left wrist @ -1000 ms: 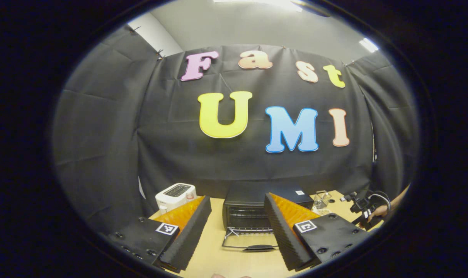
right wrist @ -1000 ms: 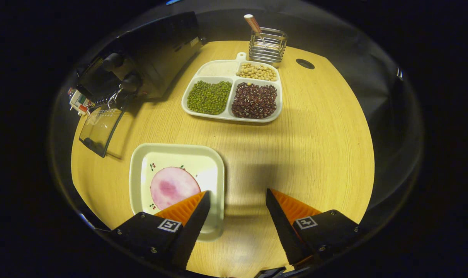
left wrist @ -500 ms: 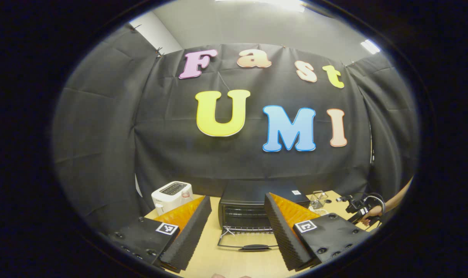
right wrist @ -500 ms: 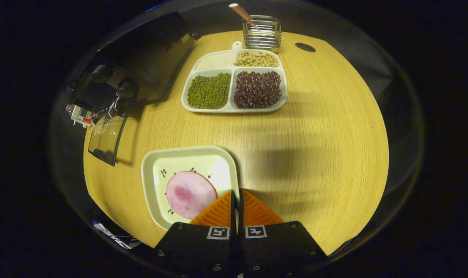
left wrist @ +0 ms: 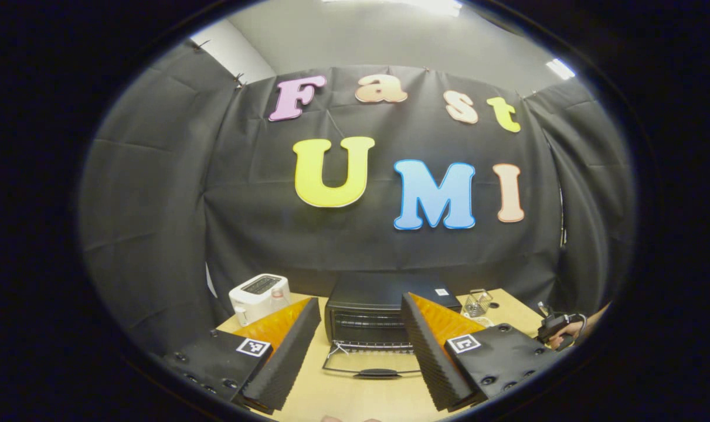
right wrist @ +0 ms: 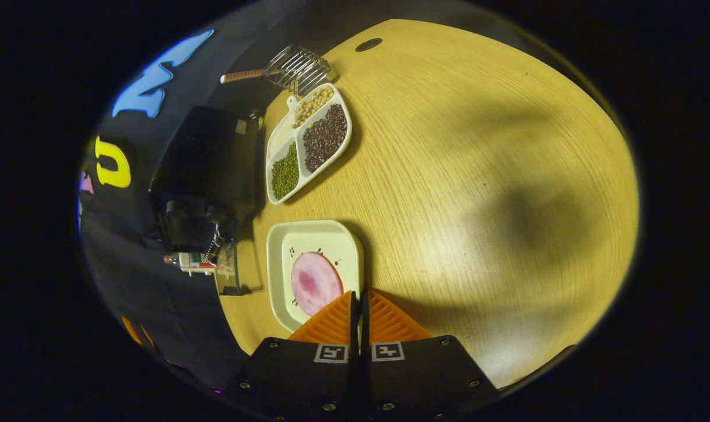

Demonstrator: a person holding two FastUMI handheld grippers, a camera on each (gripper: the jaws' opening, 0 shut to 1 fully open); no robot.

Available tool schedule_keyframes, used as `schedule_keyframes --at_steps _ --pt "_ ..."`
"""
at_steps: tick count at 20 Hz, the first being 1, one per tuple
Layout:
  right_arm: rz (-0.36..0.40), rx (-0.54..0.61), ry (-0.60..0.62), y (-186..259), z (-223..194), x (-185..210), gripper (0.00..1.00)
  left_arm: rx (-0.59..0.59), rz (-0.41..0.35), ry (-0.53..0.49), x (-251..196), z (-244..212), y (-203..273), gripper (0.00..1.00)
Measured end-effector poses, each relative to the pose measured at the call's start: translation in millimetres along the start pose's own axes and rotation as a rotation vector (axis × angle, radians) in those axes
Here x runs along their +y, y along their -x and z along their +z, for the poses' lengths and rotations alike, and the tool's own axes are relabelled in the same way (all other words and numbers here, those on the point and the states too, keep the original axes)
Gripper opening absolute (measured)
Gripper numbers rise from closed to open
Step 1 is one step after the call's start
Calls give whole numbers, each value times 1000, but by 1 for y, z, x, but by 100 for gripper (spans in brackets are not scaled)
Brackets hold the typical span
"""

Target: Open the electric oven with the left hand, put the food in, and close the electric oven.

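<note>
The black electric oven (left wrist: 384, 296) stands at the back of the wooden table, its glass door (left wrist: 373, 364) folded down flat toward me. My left gripper (left wrist: 360, 346) hovers open in front of it, nothing between its fingers. In the right gripper view the oven (right wrist: 205, 170) lies at the left with its door (right wrist: 230, 272) down. A cream square plate (right wrist: 337, 237) carrying a round pink slice of ham (right wrist: 315, 282) sits just ahead of my right gripper (right wrist: 357, 295), which is shut on the plate's near rim.
A white toaster (left wrist: 260, 295) stands left of the oven. A divided tray of beans and grains (right wrist: 308, 143) and a wire holder (right wrist: 299, 65) lie beyond the plate. A hand with the other gripper (left wrist: 557, 331) shows at the right edge. Bare tabletop (right wrist: 478, 187) spreads rightward.
My right gripper went from open to shut on the plate's rim, then swung and rose, so the table now looks turned and farther off. The left gripper barely drifted and stayed open.
</note>
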State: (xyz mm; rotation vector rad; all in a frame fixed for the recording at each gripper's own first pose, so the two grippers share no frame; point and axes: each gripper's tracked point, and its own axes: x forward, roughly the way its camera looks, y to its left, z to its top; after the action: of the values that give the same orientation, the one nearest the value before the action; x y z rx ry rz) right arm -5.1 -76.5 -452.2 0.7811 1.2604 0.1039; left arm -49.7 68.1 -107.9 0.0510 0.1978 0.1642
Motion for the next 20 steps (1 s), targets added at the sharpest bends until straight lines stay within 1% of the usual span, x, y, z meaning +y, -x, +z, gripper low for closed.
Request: schedule_keyframes --at_steps 4,5,6,9,11,12,13,15,16,17,20 --pt "111 -43 -65 0 -5 2 1 0 7 -17 -14 7 3 99" --pt "135 -49 -73 1 -7 3 1 -1 7 -18 -17 8 2 89" --pt "155 -53 -80 3 -9 6 0 -2 10 -18 -20 10 2 98" --pt "197 -63 -102 14 -19 22 0 -3 14 -11 -23 14 3 99" --pt "205 -77 -105 22 -28 38 0 -26 5 -8 -23 21 1 99" --pt "205 -89 -110 26 -34 50 0 -34 -1 -8 -21 24 -1 94" --pt "200 -100 -114 29 -41 62 0 -42 -13 -3 -20 25 -3 94" --pt "186 -134 -127 35 -56 88 0 -65 -37 5 -12 31 -5 99" --pt "185 -151 -152 35 -64 105 0 -74 -48 5 -5 35 -7 94" --pt "187 -172 -182 32 -74 124 0 -80 -57 8 3 34 -8 99" --pt "205 -206 -256 16 -96 176 0 -98 -95 21 27 37 -15 99"
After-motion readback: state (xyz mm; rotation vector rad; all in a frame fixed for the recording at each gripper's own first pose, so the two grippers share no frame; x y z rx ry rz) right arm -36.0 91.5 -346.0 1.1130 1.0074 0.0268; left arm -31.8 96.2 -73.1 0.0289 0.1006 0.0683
